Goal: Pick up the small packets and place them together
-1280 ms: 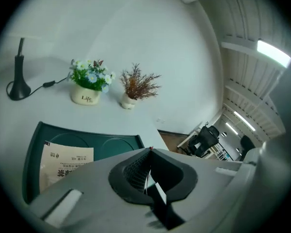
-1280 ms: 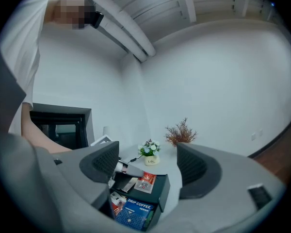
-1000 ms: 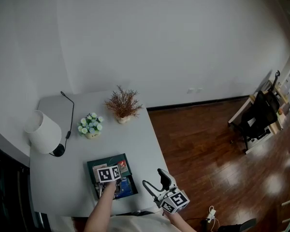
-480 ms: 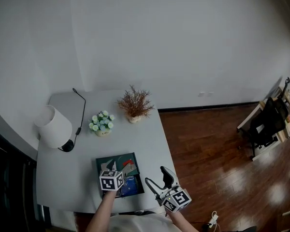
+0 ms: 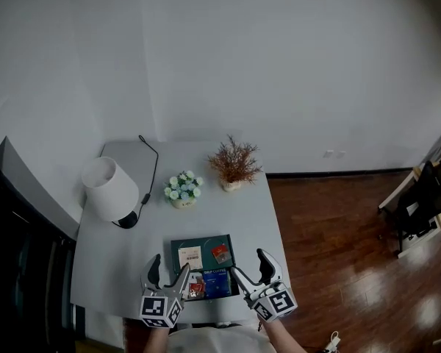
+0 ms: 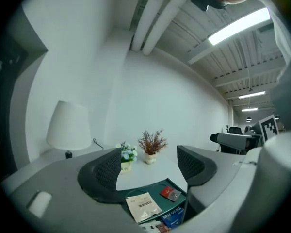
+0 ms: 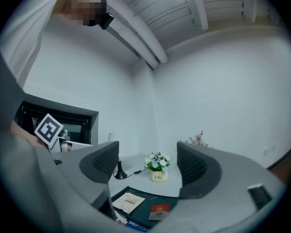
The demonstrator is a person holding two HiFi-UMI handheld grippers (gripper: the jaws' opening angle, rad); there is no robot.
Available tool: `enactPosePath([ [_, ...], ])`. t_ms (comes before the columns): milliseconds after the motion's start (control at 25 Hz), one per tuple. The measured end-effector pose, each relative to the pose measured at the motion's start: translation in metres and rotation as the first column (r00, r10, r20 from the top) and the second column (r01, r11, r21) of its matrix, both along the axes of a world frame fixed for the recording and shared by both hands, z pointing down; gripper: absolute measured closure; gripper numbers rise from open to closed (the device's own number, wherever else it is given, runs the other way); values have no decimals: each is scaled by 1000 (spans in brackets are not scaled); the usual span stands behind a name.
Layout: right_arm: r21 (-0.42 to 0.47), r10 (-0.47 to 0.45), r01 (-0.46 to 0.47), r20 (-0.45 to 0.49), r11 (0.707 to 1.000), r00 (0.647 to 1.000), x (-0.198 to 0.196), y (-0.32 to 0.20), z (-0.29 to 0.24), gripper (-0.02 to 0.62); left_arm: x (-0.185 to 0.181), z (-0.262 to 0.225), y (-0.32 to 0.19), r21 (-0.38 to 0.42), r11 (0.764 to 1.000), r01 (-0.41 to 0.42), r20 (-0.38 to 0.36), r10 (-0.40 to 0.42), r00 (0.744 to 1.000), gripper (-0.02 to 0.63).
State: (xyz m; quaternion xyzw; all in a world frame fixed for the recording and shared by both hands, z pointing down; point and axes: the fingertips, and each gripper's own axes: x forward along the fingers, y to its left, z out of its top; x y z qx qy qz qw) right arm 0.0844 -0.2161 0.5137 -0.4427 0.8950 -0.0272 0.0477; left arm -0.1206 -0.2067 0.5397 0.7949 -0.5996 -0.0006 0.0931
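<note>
A dark green tray (image 5: 206, 243) lies near the grey table's front edge. On it are a white packet (image 5: 189, 257), a red packet (image 5: 220, 253), a blue coffee packet (image 5: 216, 282) and a small reddish packet (image 5: 196, 290). My left gripper (image 5: 168, 271) is raised at the tray's near-left corner. Its jaws have just opened, they stand open, and nothing is between them. My right gripper (image 5: 251, 268) is open and empty at the near-right corner. In the left gripper view the white packet (image 6: 143, 205), red packet (image 6: 170, 194) and blue packet (image 6: 172, 216) lie below the left gripper (image 6: 150, 166). The right gripper (image 7: 148, 164) looks over the same tray (image 7: 145, 203).
A white lamp (image 5: 110, 190) with its cable stands at the table's left. A small flower pot (image 5: 182, 192) and a vase of dried twigs (image 5: 235, 169) stand behind the tray. Past the table's right edge is wooden floor (image 5: 338, 234) with a chair (image 5: 426, 197).
My left gripper has lifted off the tray, where it pointed down, and pulled back to the near edge with its jaws apart. The right gripper shifted slightly. The head view has swung.
</note>
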Motion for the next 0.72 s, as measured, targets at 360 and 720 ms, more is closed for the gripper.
enactPosePath([
  [360, -50, -13, 8, -115, 999, 993, -38, 3, 17, 227, -32, -9, 38, 74, 994, 76, 49, -80, 996, 273],
  [720, -59, -51, 42, -145, 997, 988, -63, 18, 20, 228, -32, -11, 40, 79, 997, 21, 60, -26, 998, 274],
])
